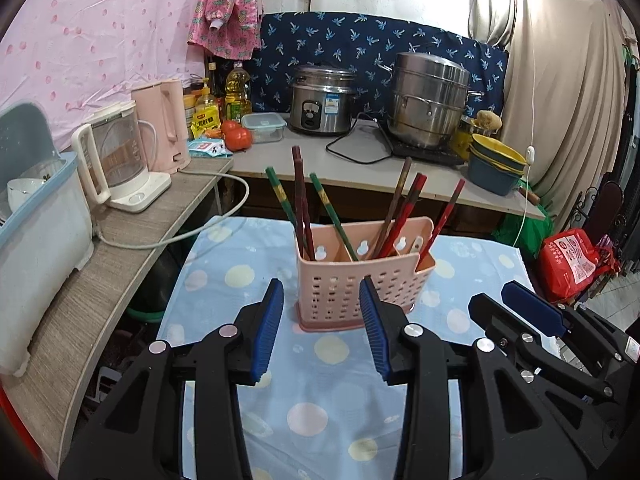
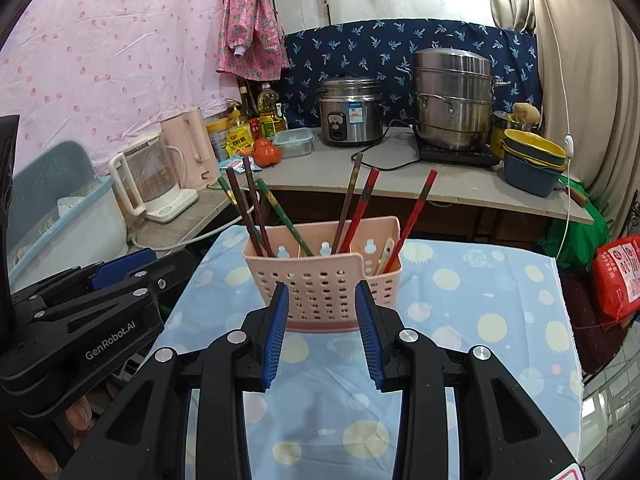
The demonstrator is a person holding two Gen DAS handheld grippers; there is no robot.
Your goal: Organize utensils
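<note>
A pink perforated utensil basket stands on a blue dotted cloth. Green and dark chopsticks lean in its left compartment, red and brown chopsticks in its right. My left gripper hovers just in front of the basket, open, with nothing between its blue pads. The right gripper is beside it on the right. In the right wrist view the basket sits straight ahead, and my right gripper is open and empty just short of it. The left gripper shows at the left edge.
A grey counter behind holds a rice cooker, a steel steamer pot, stacked bowls, tomatoes and bottles. A side shelf on the left carries two kettles and a dish rack. A red bag lies at the right.
</note>
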